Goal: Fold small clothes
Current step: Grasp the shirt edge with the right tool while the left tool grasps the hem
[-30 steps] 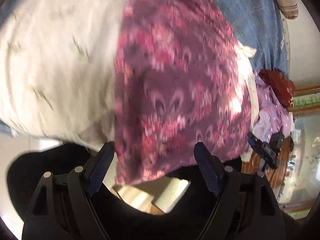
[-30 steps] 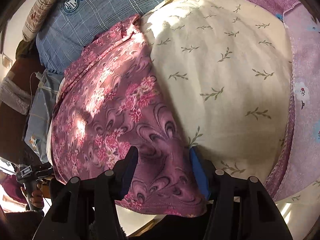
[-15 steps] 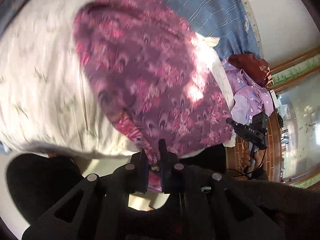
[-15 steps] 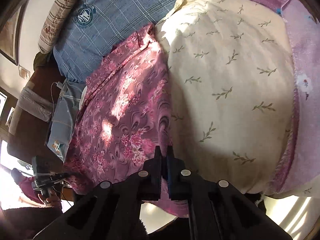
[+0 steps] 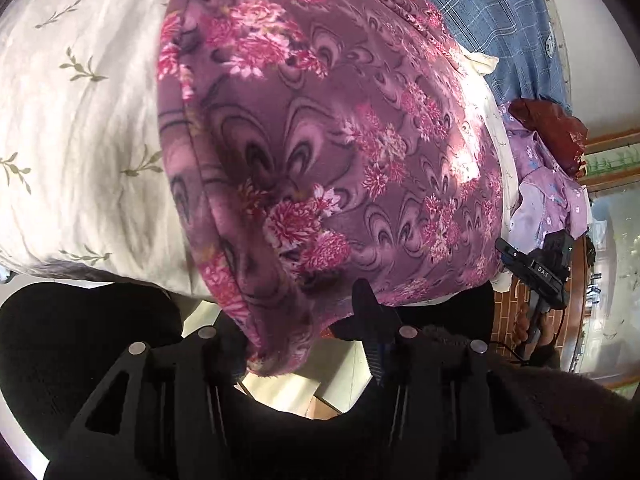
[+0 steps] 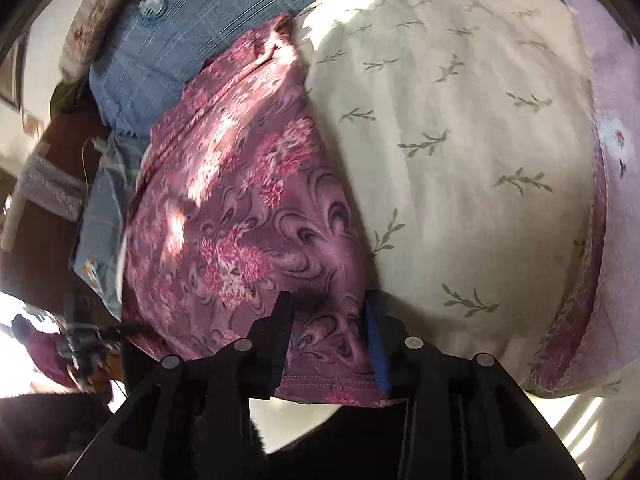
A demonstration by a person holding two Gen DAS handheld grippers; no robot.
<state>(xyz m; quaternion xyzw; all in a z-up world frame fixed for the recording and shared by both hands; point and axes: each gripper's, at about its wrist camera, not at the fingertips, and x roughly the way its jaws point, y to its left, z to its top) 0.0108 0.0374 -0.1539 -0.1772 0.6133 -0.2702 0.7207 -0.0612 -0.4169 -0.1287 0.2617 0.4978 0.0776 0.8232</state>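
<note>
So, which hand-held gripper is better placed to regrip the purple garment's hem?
Probably right. Both have just been opening, cloth between them; the right hand-held gripper straddles the purple garment's flat hem, the left hand-held gripper a bunched corner.

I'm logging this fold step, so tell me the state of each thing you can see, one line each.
Purple floral garment: spread flat on the bed, near edge hanging over the side.
Left tool: jaws apart, just reopened, garment edge between them.
Right tool: jaws apart, just reopened, garment hem between them.
Cream leaf-print cover: spread flat under the garment.
Blue checked cloth: lying beyond the garment.
Lilac flowered clothes: crumpled in a heap.
</note>
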